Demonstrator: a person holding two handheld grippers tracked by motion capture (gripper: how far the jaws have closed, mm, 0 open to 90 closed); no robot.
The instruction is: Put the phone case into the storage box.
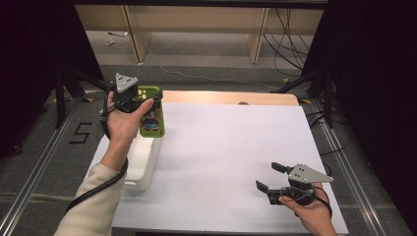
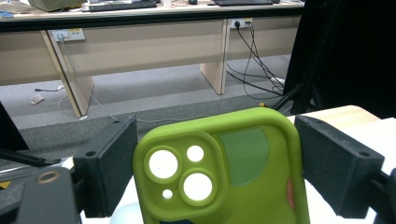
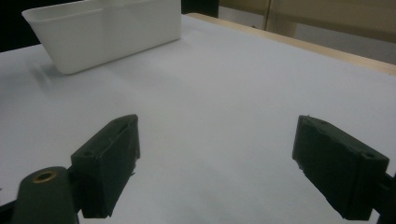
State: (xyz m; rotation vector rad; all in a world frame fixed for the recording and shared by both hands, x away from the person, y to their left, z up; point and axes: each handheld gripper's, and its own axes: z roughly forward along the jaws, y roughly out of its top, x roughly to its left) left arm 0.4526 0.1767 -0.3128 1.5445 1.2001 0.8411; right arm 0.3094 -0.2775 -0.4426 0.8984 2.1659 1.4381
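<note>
White paper covers the table (image 1: pixel 226 162), with a white bin (image 1: pixel 142 164) at nine o'clock. Above its far end the left gripper (image 2: pixel 217 163) pinches a green phone case (image 2: pixel 224 172), apparently for lowering inside. At five o'clock the right gripper (image 1: pixel 271 178) rests spread, empty.

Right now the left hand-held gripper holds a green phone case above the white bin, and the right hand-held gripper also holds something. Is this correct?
Not quite. The right hand-held gripper holds nothing: the right gripper view shows its jaws wide apart with bare table between them. The rest stands: the left hand-held gripper holds the green phone case above the white bin, as the high view shows.
</note>
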